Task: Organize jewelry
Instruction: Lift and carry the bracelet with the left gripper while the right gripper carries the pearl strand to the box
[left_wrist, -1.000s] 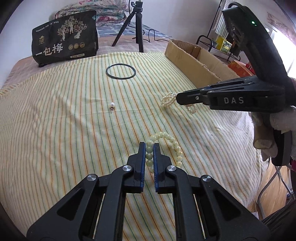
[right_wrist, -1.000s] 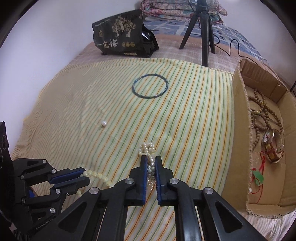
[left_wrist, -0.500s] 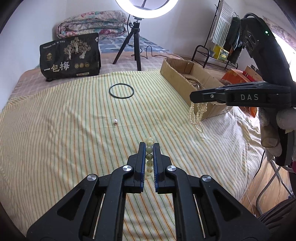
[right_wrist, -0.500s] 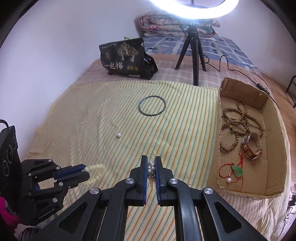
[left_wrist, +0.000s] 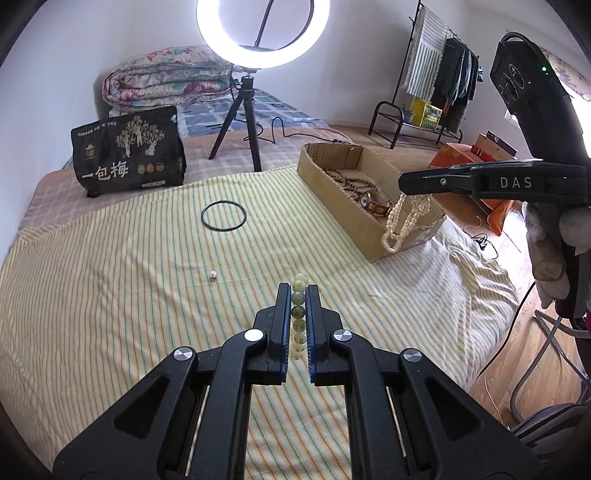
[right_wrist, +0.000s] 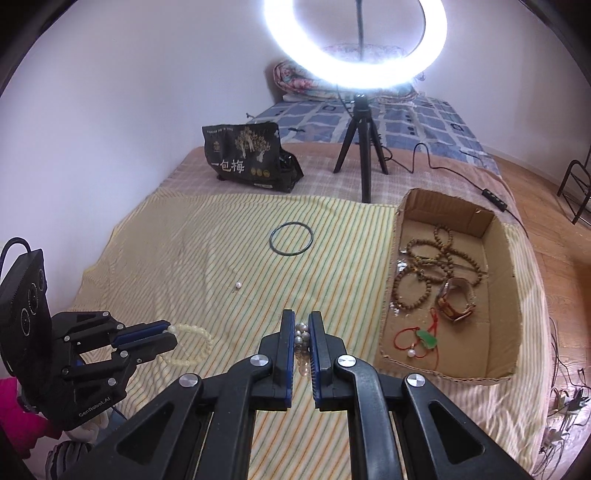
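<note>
My left gripper (left_wrist: 297, 291) is shut on a pale green bead bracelet (left_wrist: 298, 314), lifted above the striped cloth (left_wrist: 110, 295). From the right wrist view that bracelet (right_wrist: 192, 341) hangs as a loop from the left gripper (right_wrist: 168, 334). My right gripper (right_wrist: 302, 323) is shut on a pearl necklace (right_wrist: 302, 338). In the left wrist view the pearl necklace (left_wrist: 400, 221) dangles from the right gripper (left_wrist: 402, 182) in front of the cardboard box (left_wrist: 332, 184). A dark ring bangle (left_wrist: 224, 216) and a loose pearl (left_wrist: 213, 274) lie on the cloth.
The cardboard box (right_wrist: 506, 295) holds wooden bead strands (right_wrist: 428, 254), a watch (right_wrist: 456, 299) and a red cord pendant (right_wrist: 424, 338). A black snack bag (right_wrist: 243, 158) and a ring light on a tripod (right_wrist: 360, 147) stand behind the cloth. Floor drops off right of the bed.
Both grippers have risen off the cloth, lifting the green bracelet and the pearl necklace clear of it. The right gripper has moved toward the box.
</note>
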